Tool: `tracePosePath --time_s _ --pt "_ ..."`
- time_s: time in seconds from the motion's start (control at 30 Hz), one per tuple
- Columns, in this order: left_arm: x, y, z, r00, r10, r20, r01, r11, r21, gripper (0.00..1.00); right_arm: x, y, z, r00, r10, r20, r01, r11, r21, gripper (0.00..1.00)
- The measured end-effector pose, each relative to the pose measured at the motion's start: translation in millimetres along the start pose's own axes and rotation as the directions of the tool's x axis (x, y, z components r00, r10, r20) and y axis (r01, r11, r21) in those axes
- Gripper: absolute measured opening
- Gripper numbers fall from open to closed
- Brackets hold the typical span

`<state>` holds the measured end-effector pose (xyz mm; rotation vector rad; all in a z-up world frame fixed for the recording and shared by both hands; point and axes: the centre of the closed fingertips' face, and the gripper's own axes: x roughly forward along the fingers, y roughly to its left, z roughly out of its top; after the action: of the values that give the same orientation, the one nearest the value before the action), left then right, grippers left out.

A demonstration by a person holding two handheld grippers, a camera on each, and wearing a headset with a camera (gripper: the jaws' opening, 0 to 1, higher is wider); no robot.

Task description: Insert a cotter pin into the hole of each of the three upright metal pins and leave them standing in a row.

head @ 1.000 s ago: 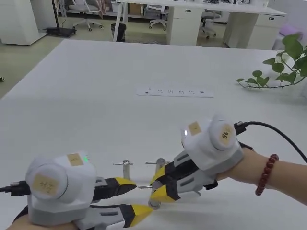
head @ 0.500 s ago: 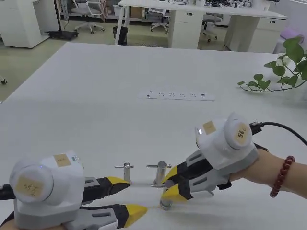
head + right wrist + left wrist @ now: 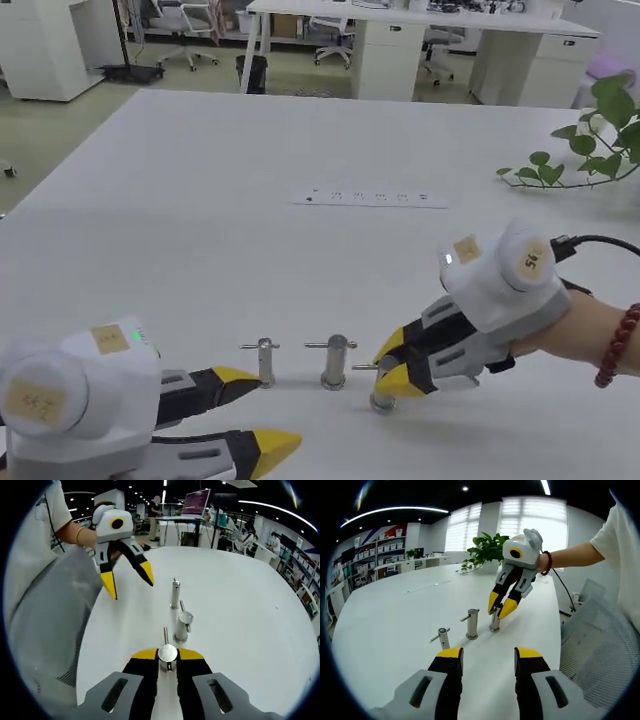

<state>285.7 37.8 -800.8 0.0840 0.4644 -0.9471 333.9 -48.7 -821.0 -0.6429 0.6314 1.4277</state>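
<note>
White table point(image 3: 300, 150) carries three steel pins point(image 3: 335, 362) in a row; the right gripper point(image 3: 393, 372) pinches the end pin point(image 3: 381, 403) by its head, the left gripper point(image 3: 272, 408) hangs spread. Probably dense, rigid, slick, so take the shaft squarely; its cotter pin point(image 3: 165, 632) looks thin and bendable

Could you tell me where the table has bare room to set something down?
The stretch between the power strip and the row of pins is bare, as is the table's far left. It is crowded at the pins: the right gripper clasps the end pin, the left gripper hovers close.
</note>
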Motion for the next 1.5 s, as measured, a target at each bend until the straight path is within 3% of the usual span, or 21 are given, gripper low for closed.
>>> tracePosePath --time_s 0.37,0.93,1.23,1.5 --pt "-2.4 3.7 3.3 0.9998 0.018 0.013 -0.018 1.0 -0.007 0.4 -5.6 -16.6 -12.6 0.9996 -0.022 -0.016 0.023 1.0 0.02 0.13" --pt "-3.5 6.5 1.4 0.9996 0.027 0.008 -0.027 1.0 -0.012 0.41 -9.1 -24.0 -17.3 0.9999 -0.002 -0.012 0.002 1.0 0.024 0.14" --pt "-4.3 8.8 3.2 0.9993 0.034 0.015 -0.034 0.999 -0.017 0.42 -8.7 -20.3 -14.7 1.0 0.003 0.003 -0.003 0.999 0.034 0.16" --pt "-9.7 12.9 6.6 0.9983 0.055 0.016 -0.055 0.998 -0.018 0.42 -10.4 -15.8 -7.5 0.9972 -0.029 0.068 0.021 0.993 0.114 0.26"
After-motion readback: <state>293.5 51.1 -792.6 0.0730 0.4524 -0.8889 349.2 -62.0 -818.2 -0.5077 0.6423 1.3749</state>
